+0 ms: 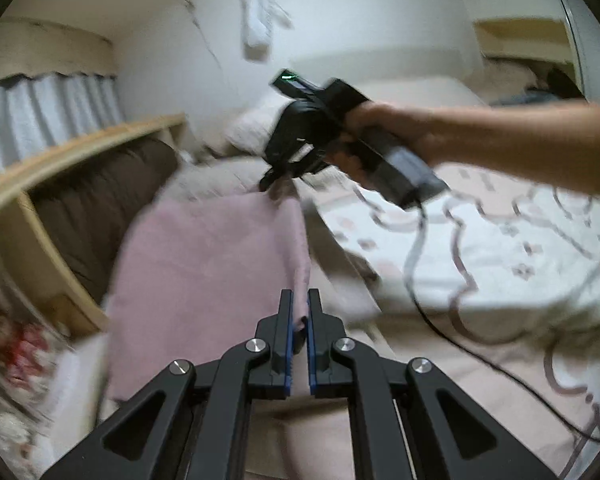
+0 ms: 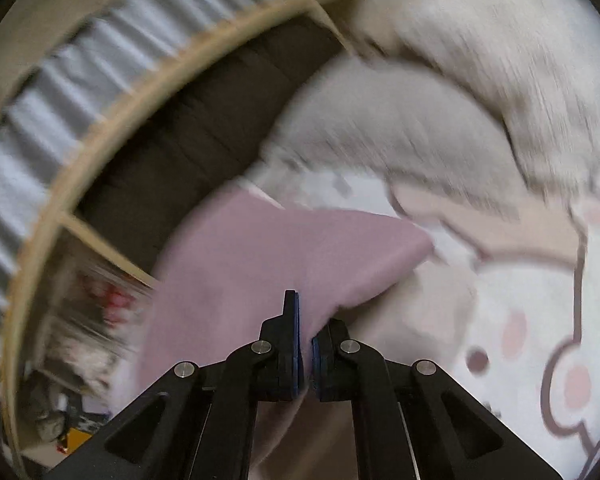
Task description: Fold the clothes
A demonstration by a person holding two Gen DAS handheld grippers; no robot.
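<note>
Pink cloth [image 1: 208,264] hanging smooth, both tools clamped

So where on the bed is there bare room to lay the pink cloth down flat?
Free: the patterned bedspread right of the pink cloth, short of the black cable. Crowded: pillows at the head, wooden shelf on the left.

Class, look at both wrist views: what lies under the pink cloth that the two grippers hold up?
Under the pink cloth, held by the left gripper and right gripper, lies the patterned bedspread, with a brown cushion beside it. Whatever sits directly beneath the hanging cloth is covered.
</note>
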